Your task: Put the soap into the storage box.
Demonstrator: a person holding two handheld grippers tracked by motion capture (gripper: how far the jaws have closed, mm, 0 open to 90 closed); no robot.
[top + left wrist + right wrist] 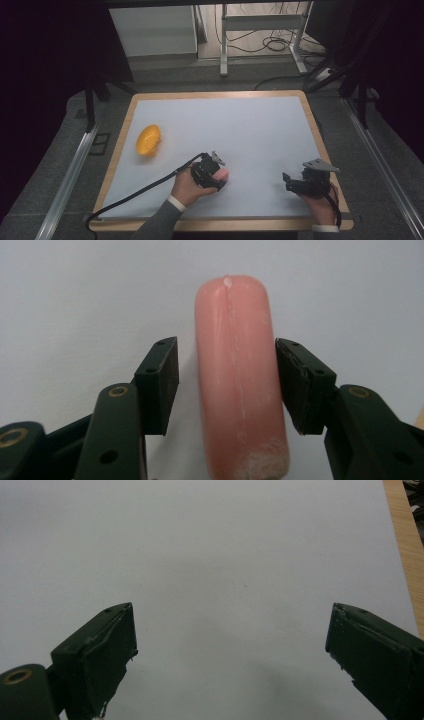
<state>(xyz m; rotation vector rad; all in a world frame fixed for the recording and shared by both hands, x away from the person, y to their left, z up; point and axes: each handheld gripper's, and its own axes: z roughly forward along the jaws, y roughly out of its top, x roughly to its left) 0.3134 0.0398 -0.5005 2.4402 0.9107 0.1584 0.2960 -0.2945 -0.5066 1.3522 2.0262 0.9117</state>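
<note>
White tabletop (250,130), yellow bowl (148,139) at 10 o'clock. My left gripper (227,385) straddles the pink sausage (239,385), left pad not yet touching. Right gripper (230,650) gapes, nothing between its jaws.

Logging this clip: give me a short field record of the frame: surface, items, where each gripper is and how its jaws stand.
surface: white sheet on a wooden-edged table
item in hand: pink sausage, lying on the sheet between the jaws of the left gripper
left gripper contact: right pad at or very near the sausage, a gap at the left pad; not clamped
other item: yellow bowl, far left on the sheet, tipped on its side, untouched
right gripper: near right of the table, jaws wide apart, nothing between them
</note>
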